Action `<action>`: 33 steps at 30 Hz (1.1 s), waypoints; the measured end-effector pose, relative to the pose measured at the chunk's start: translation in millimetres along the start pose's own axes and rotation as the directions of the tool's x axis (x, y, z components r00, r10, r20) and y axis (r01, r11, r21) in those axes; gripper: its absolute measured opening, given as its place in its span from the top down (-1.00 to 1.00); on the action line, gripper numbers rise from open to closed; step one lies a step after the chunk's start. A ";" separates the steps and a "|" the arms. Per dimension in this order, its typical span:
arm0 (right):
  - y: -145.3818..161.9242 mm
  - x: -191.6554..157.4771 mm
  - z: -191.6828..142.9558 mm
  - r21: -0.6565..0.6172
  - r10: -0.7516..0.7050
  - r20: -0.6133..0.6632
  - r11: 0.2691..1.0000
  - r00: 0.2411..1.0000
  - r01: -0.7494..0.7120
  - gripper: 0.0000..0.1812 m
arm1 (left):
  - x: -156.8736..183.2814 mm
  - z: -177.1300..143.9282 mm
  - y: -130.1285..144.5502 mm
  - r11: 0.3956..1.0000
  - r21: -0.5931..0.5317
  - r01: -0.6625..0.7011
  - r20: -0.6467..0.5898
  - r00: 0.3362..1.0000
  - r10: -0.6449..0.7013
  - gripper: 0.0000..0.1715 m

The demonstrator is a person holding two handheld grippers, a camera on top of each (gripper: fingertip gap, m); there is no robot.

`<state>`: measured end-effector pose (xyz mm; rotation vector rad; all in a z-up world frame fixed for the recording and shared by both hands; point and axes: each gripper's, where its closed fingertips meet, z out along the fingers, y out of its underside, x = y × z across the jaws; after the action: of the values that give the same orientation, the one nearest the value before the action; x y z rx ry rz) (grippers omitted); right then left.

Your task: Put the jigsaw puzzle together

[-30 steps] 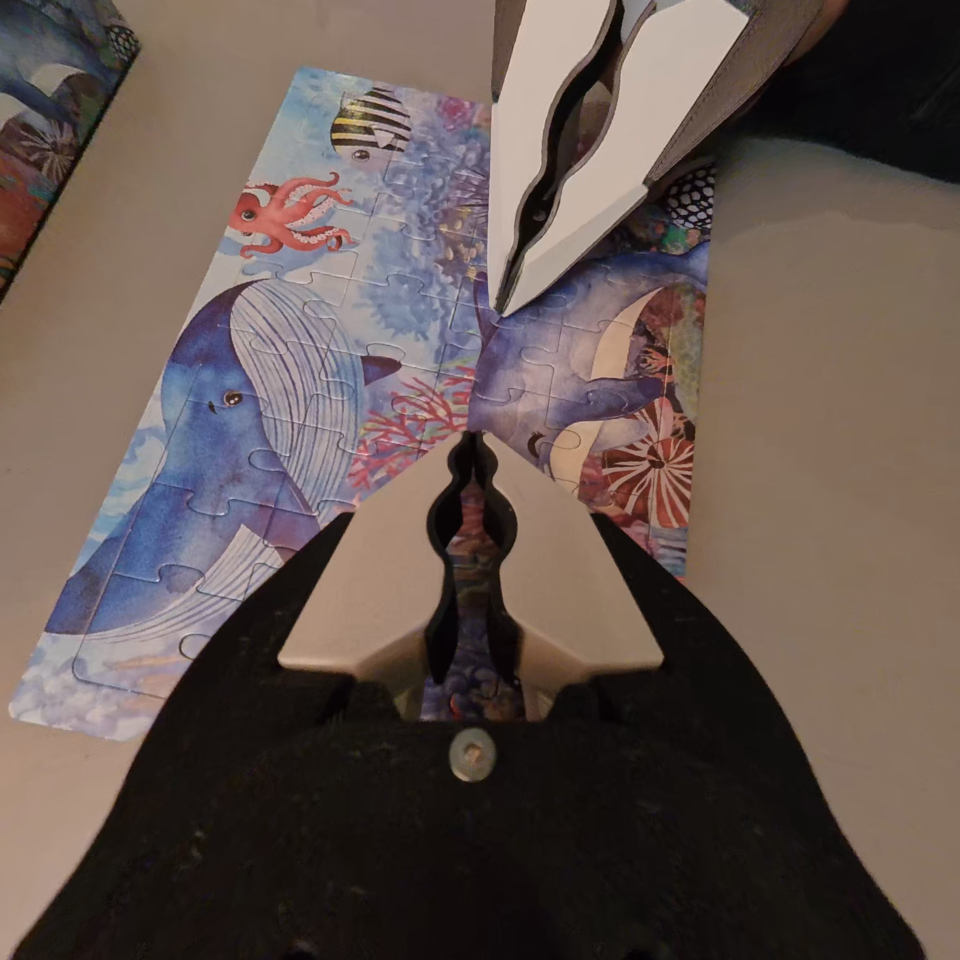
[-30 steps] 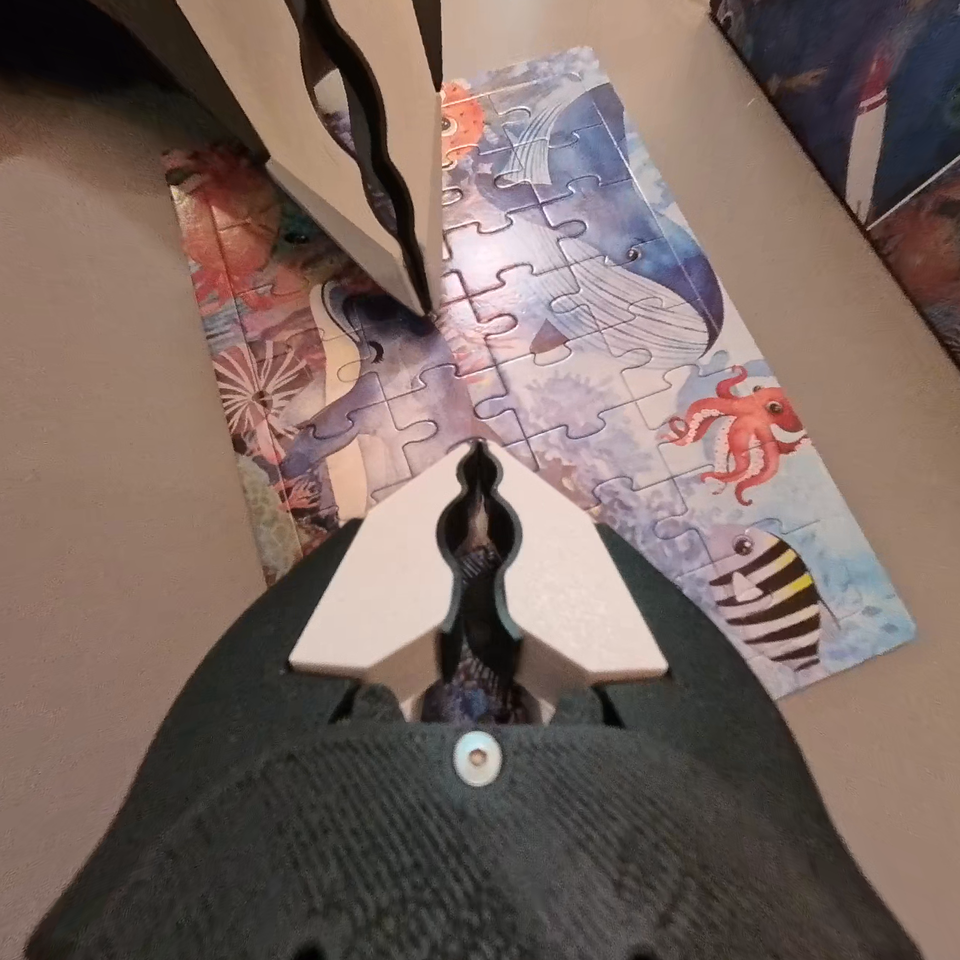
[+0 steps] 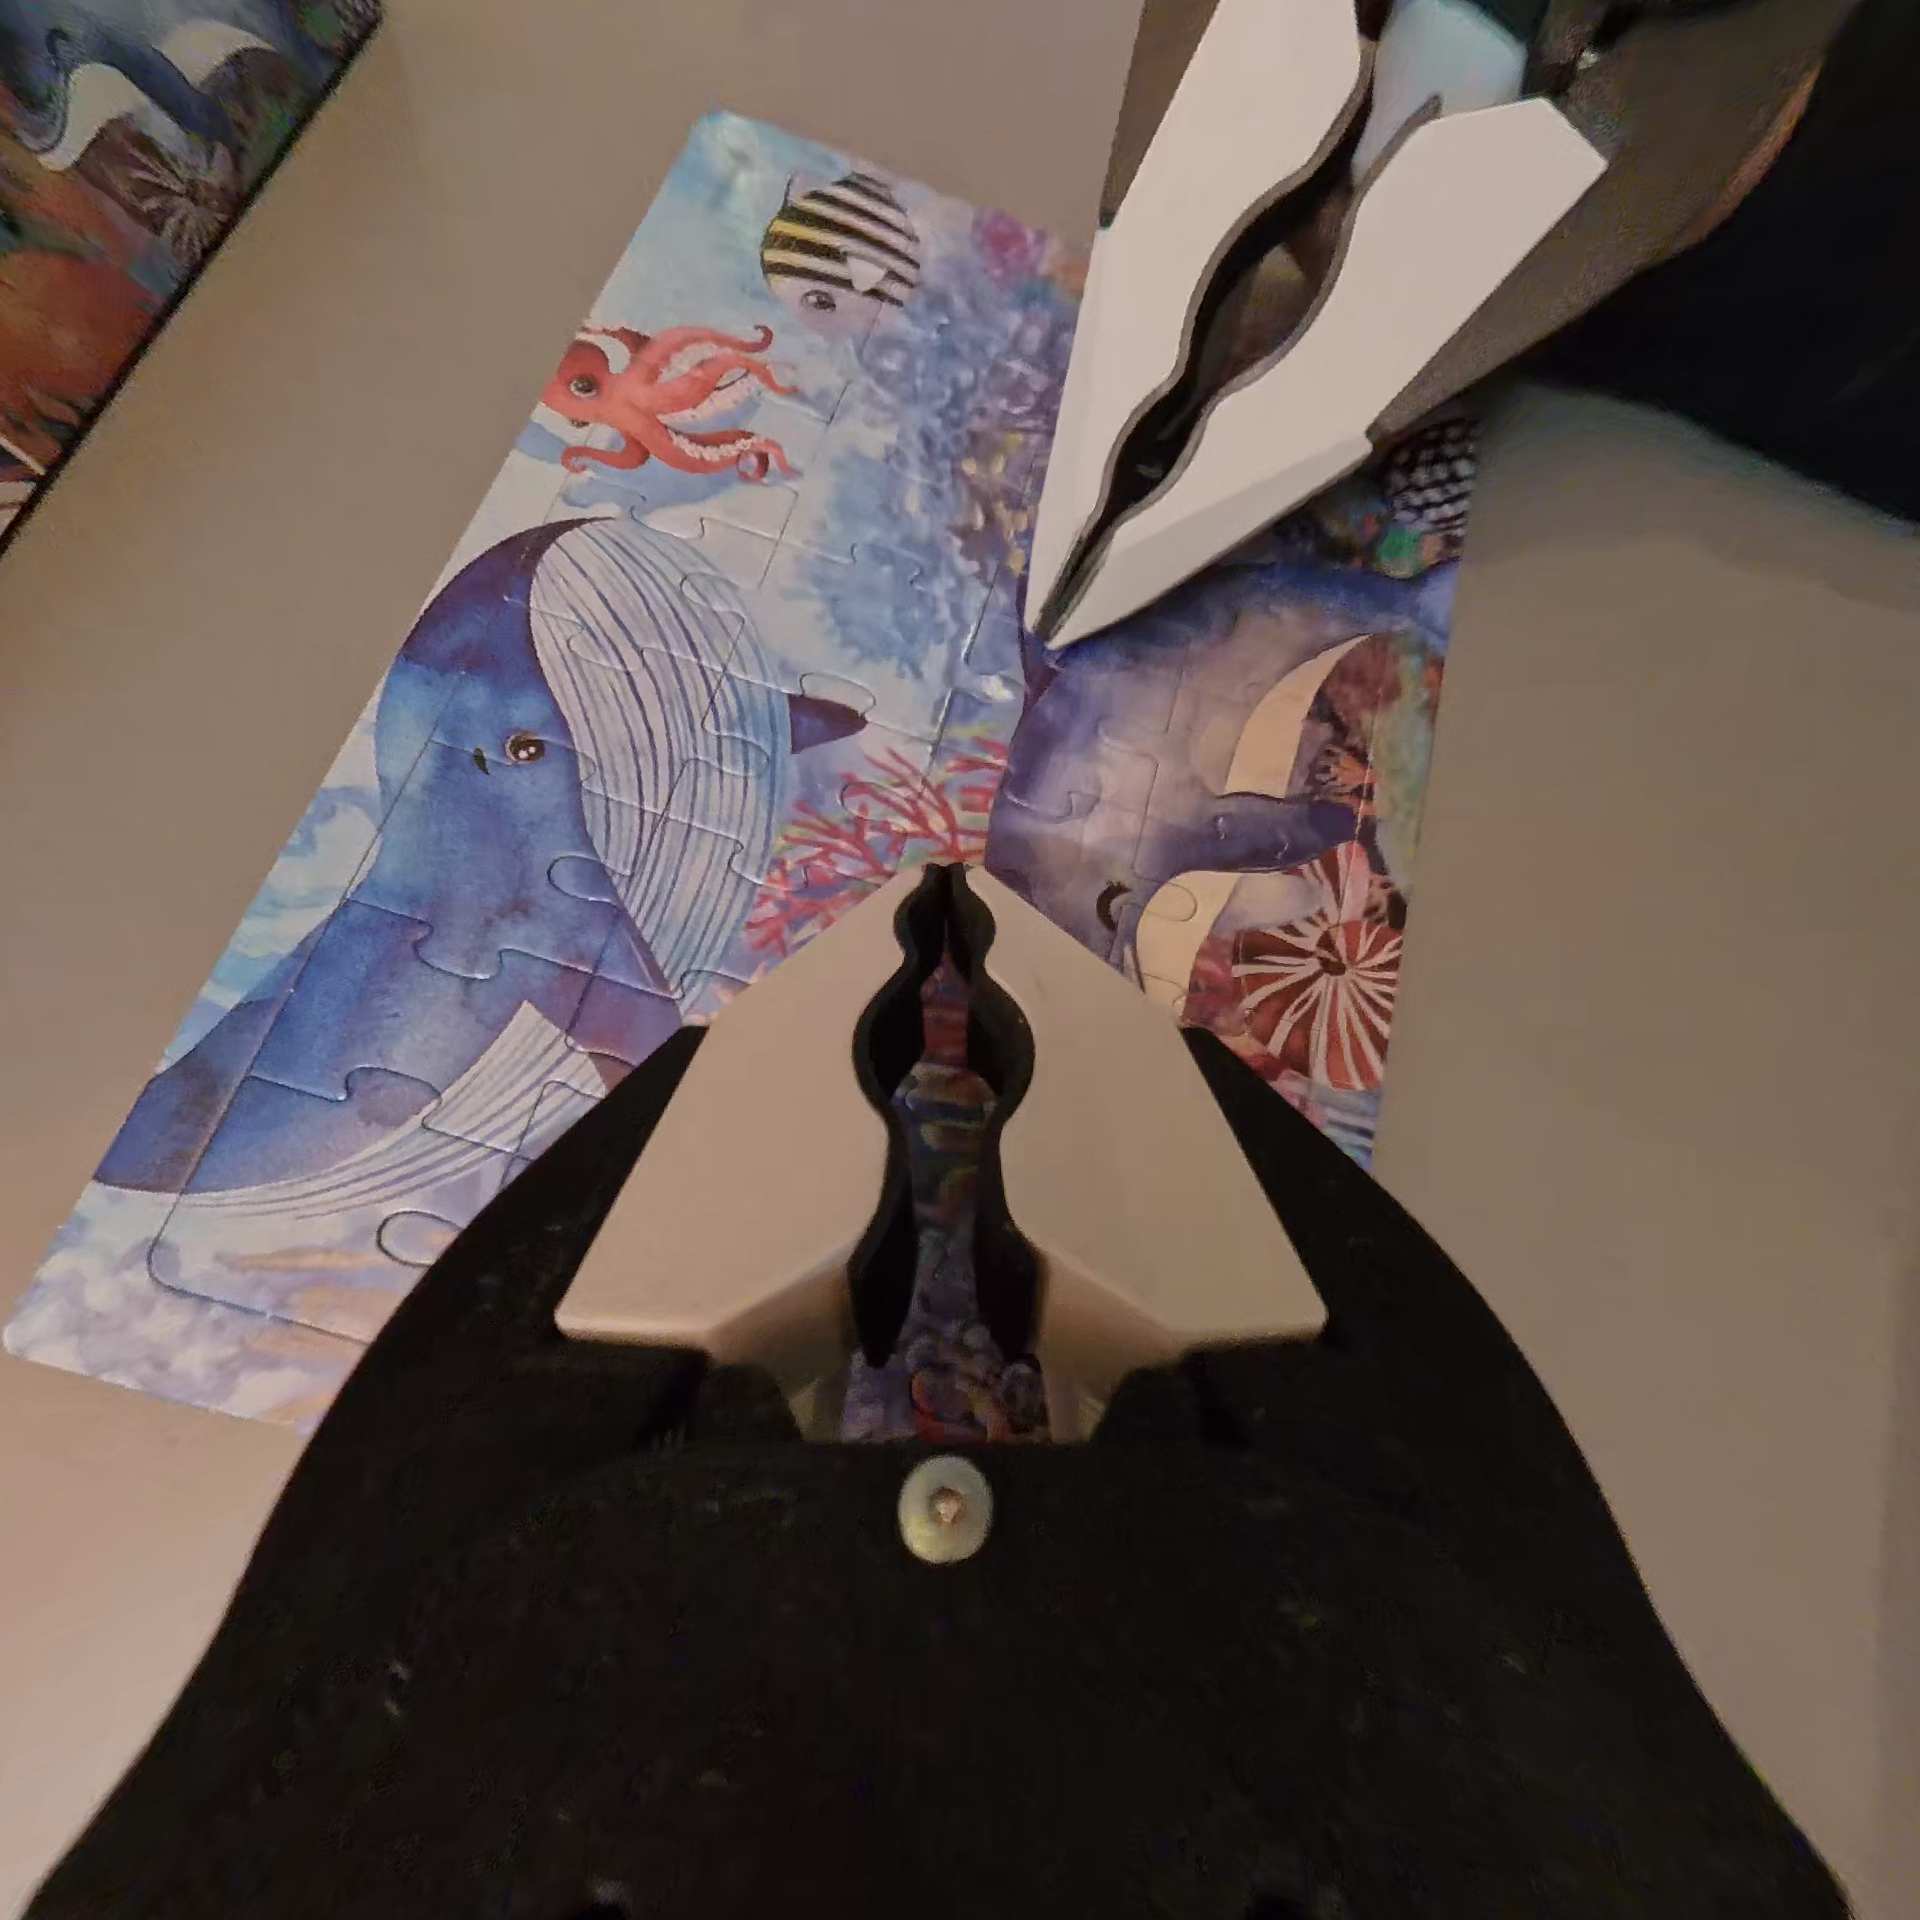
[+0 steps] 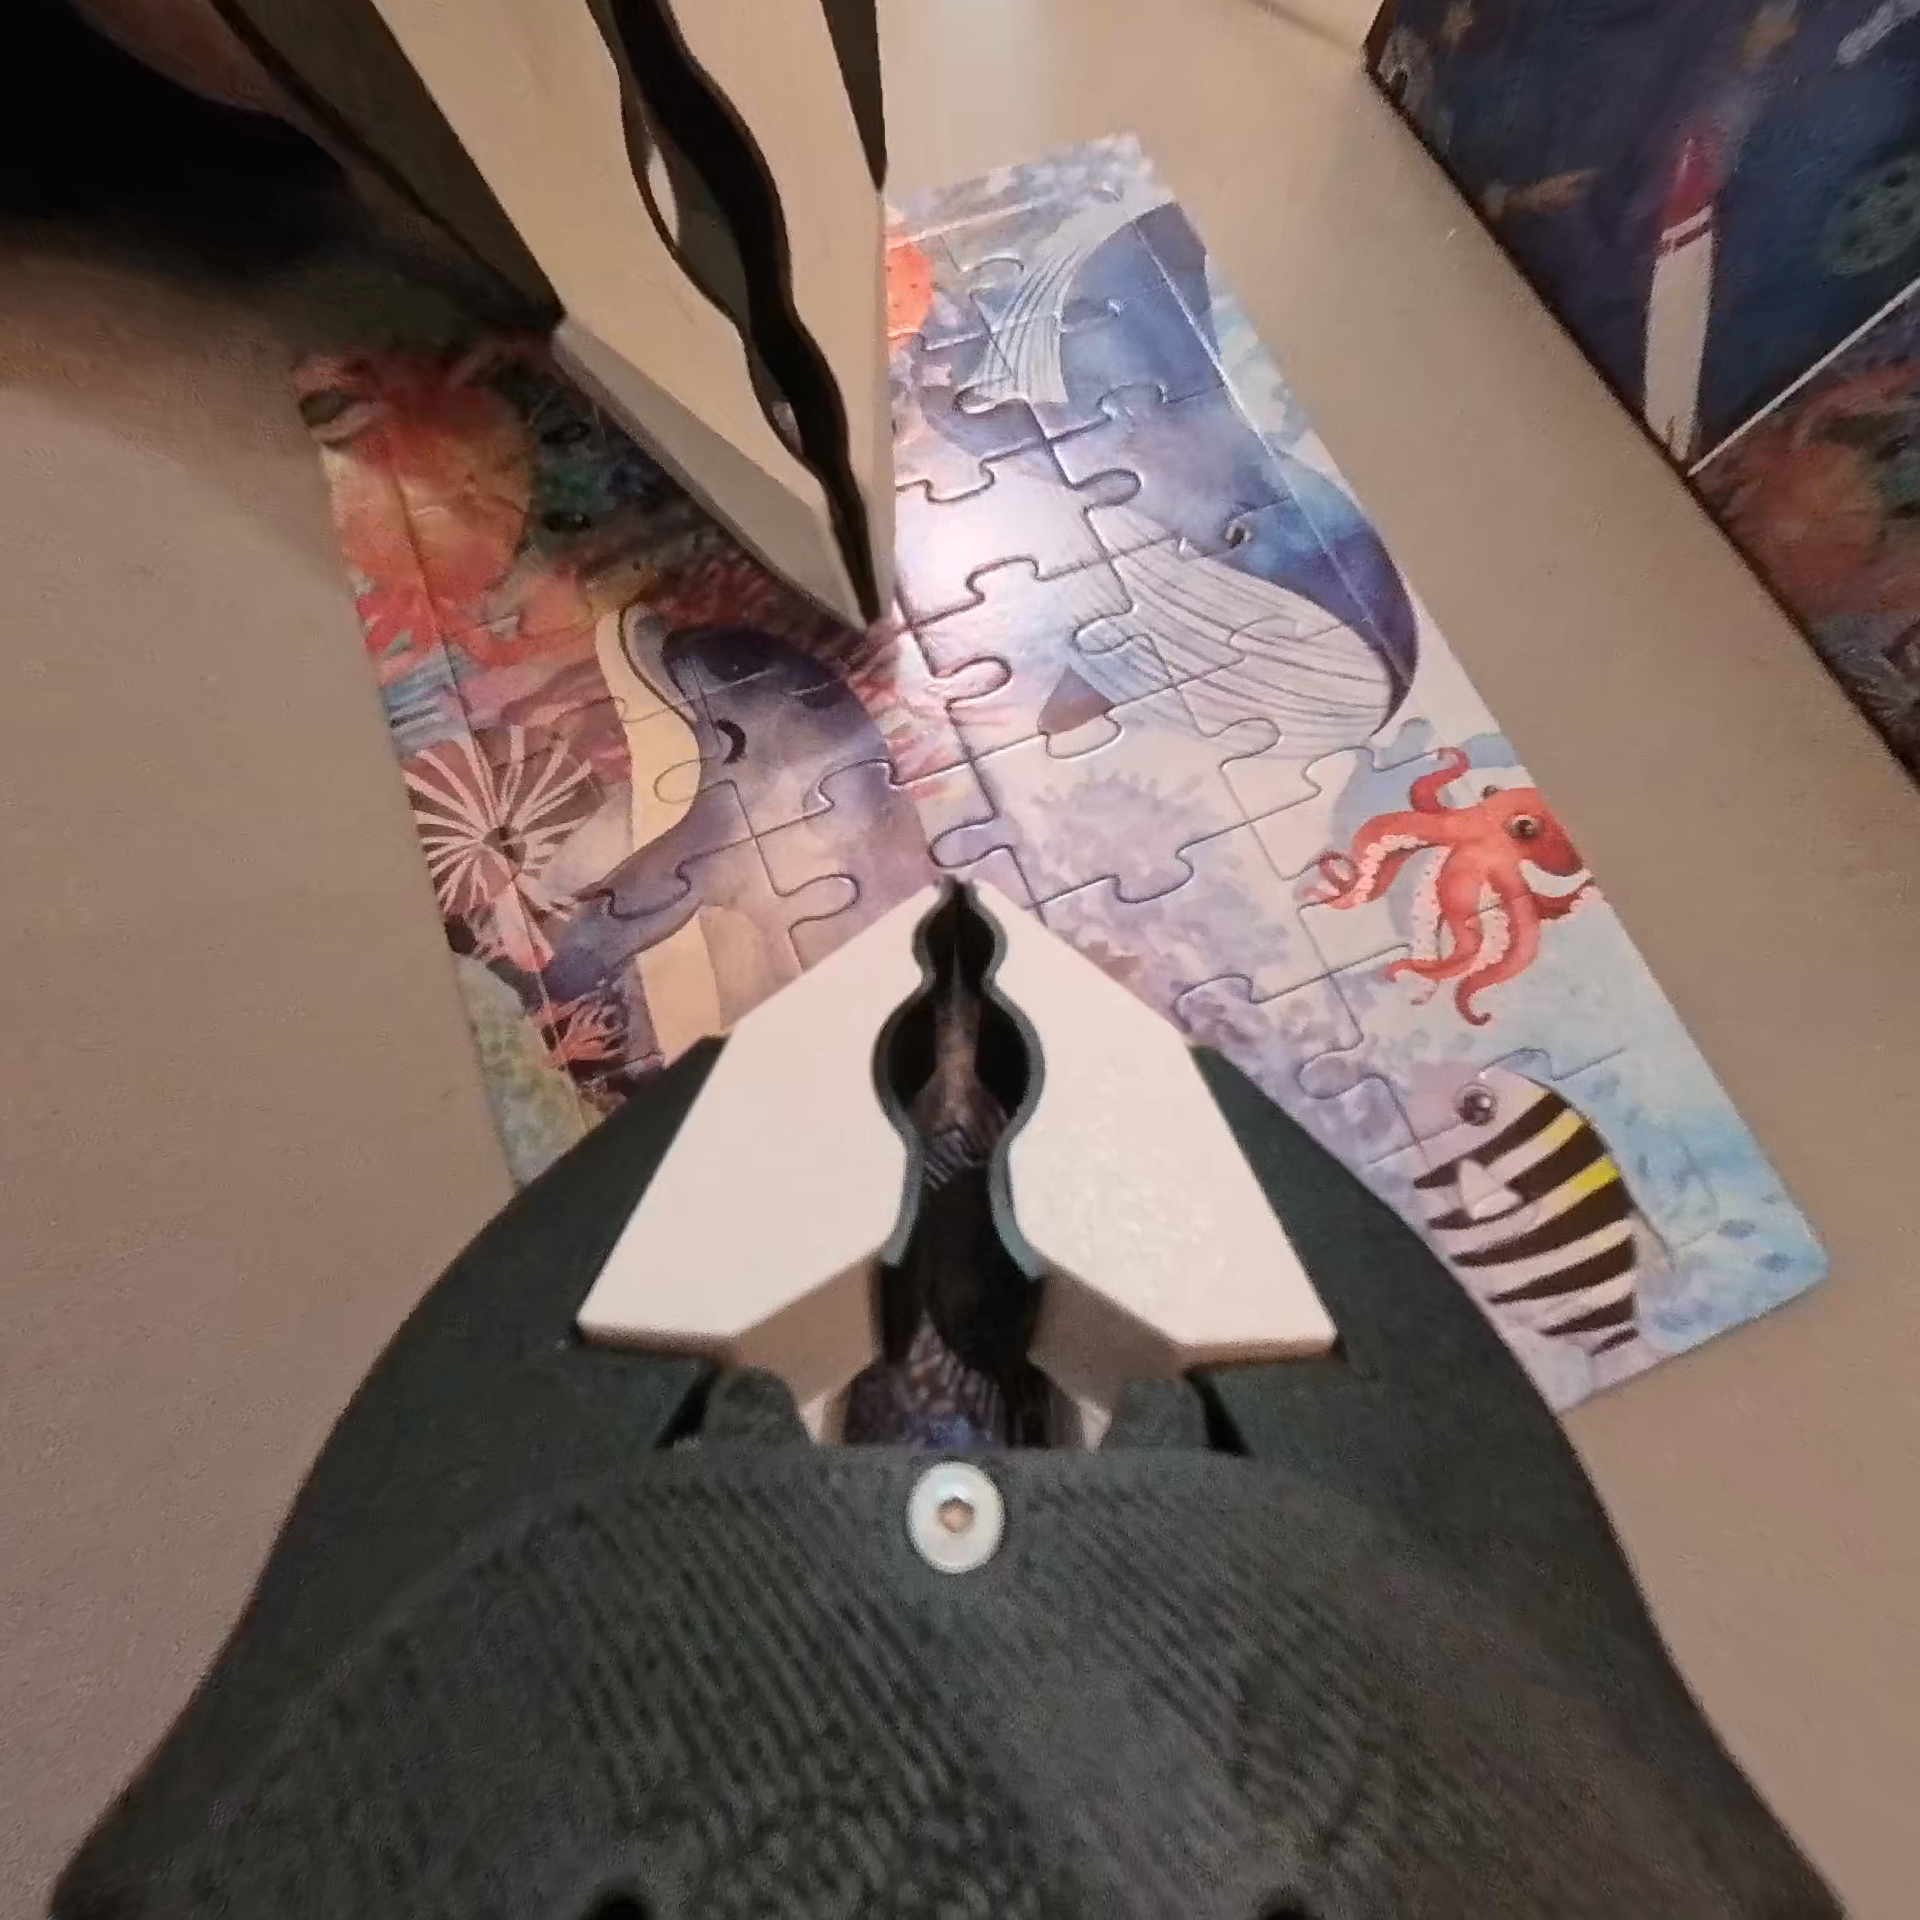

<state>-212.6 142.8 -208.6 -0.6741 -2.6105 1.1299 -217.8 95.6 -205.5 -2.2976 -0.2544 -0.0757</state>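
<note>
Two joined sections are making up the jigsaw puzzle point(image 3: 665, 790), which is lying flat on the beige table point(image 3: 1662, 1039) between the two grippers. Its larger section is showing a blue whale point(image 3: 520, 831), a red octopus point(image 3: 665, 400) and a striped fish point(image 3: 842, 249); the shorter section is carrying a darker whale and a red-and-white fan-shaped coral point(image 3: 1320, 961). Along the seam where the sections are meeting, the picture is kinking slightly, so the two halves are appearing to sit at a small angle to one another rather than fully locked; whether any tabs are still unseated cannot be told from these views. No loose pieces are lying on the table, so the assembly is looking nearly finished, with pressing the middle seam flat as the likely remainder.

Both grippers are working that seam from opposite ends. The left gripper point(image 3: 948, 873) is pointing down at the near part of the seam with its fingers clenched together on nothing. The right gripper point(image 4: 954, 888) is doing the same from the far side, its tips also closed and empty, and it is appearing in the left wrist view with its point touching or just above the puzzle surface. Off to one side, well apart from the puzzle, the picture-printed puzzle box point(image 4: 1714, 260) is resting on the table.
</note>
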 end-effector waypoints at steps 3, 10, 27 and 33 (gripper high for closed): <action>1.9 1.9 1.7 -0.023 -0.002 -0.016 1.000 1.000 0.001 1.00 | -2.3 3.9 7.2 0.999 -0.048 -0.026 0.050 0.998 0.029 1.00; -21.3 12.7 -9.4 0.094 0.013 -0.097 0.996 0.995 -0.004 1.00 | -1.0 -6.5 -7.0 1.000 0.016 -0.018 0.066 0.998 0.017 1.00; -0.2 41.9 1.3 -0.024 0.092 -0.198 0.995 0.976 -0.098 1.00 | -14.7 -12.8 -16.6 0.995 0.091 -0.048 0.171 0.985 0.032 1.00; -29.3 62.4 -58.8 0.190 0.157 -0.301 0.976 0.941 -0.102 1.00 | -41.4 -32.1 -17.3 0.994 0.094 -0.057 0.313 0.949 0.025 1.00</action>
<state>-254.7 193.0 -146.0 -0.9162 -2.2011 1.1597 -261.0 76.7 -176.9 -2.2050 -0.3632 0.3181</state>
